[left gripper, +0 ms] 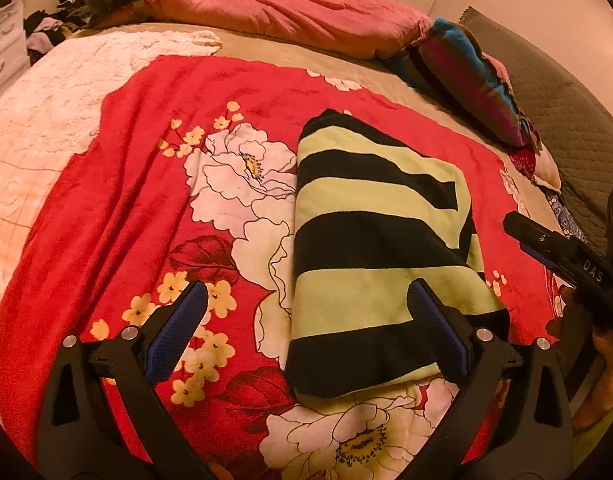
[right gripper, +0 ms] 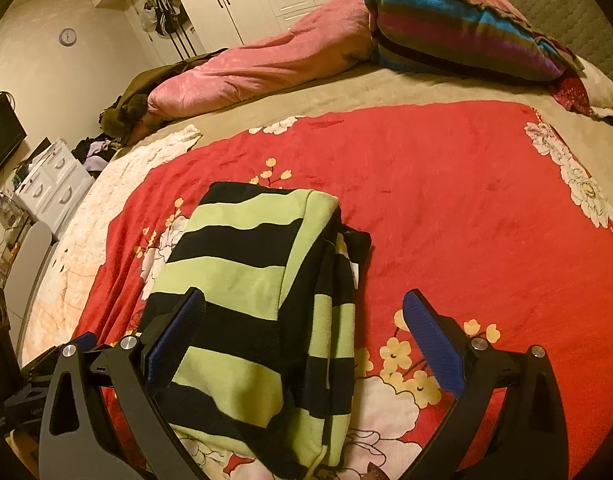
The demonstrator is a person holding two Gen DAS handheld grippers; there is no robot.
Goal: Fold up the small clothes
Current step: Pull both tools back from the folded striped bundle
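Folded striped top lay on my red blanket, my left gripper spread wide and empty, my right gripper likewise agape, top's underside hidden.

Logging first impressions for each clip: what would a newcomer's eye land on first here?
The folded green-and-black striped garment lying on the red floral blanket in the middle of the bed. Next, both grippers, left and right, open above it, gripping nothing. Behind, a pink quilt and striped blanket are heaped along the bed's far edge.
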